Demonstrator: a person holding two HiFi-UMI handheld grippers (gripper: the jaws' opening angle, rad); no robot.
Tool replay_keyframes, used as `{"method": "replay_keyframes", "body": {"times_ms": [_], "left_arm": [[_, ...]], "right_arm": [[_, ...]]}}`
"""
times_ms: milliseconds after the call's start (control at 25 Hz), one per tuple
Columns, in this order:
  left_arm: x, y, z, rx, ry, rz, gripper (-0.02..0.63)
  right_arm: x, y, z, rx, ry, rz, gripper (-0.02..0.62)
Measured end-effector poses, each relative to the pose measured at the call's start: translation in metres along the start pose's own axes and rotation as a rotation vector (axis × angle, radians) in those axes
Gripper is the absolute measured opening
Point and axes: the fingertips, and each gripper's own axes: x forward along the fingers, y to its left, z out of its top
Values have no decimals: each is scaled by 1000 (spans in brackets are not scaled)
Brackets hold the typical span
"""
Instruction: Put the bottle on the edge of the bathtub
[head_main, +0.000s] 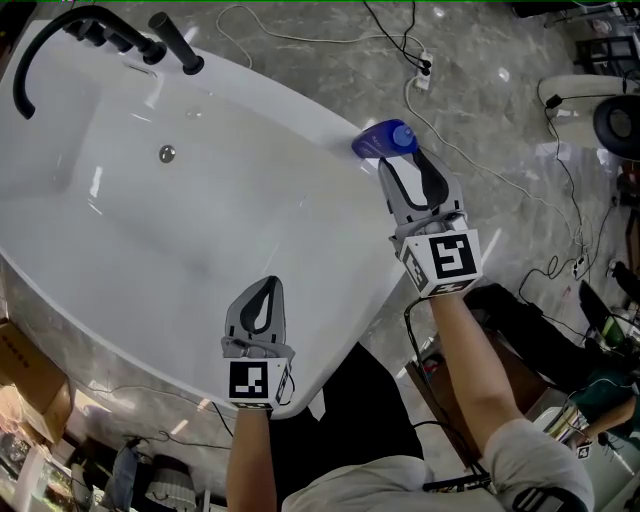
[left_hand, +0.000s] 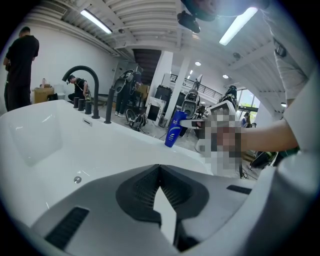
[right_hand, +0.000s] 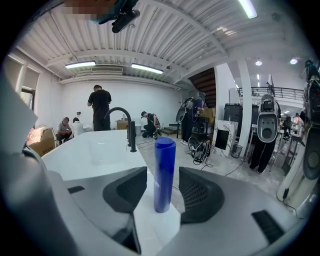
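inspector: state the bottle's position.

assistant: the bottle (head_main: 385, 140) stands on the edge (head_main: 300, 105) of the bathtub (head_main: 150, 230), on the long side that faces the open floor, well along from the faucet (head_main: 60, 30). its long axis is upright, cap on top, base flat on the edge.

inspector: and the tool nearest it?

assistant: the right gripper (head_main: 404, 158) is the nearer by far. it reaches in from outside the bathtub, with the bottle straight ahead of it. its jaws are spread, one on each side of the bottle, and a gap shows on both sides. in my judgement nothing presses on the bottle.

inspector: the other tool?

assistant: the left gripper (head_main: 268, 285) hangs over the bathtub's near end, well apart from the bottle. its jaws are pressed together with nothing in them.

inspector: progress?

assistant: the placing looks done. what remains, i judge, is a straight pull back along the jaws' own line, away from the bathtub. any sideways drift would knock a tall, narrow bottle off a narrow edge.

inspector: obstructions?

assistant: none in that path. cables (head_main: 420, 90) lie on the floor outside the bathtub, beyond the bottle. the drain (head_main: 167, 153) sits inside the bathtub, well clear.
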Motion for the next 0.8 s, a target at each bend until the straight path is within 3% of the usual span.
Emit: {"method": "replay_keyframes", "body": {"times_ms": [800], "left_arm": [[-19,-12,-11,13,4,-41,11]], "right_arm": [[-35,24,-28,-15,66,-33,173]]}}
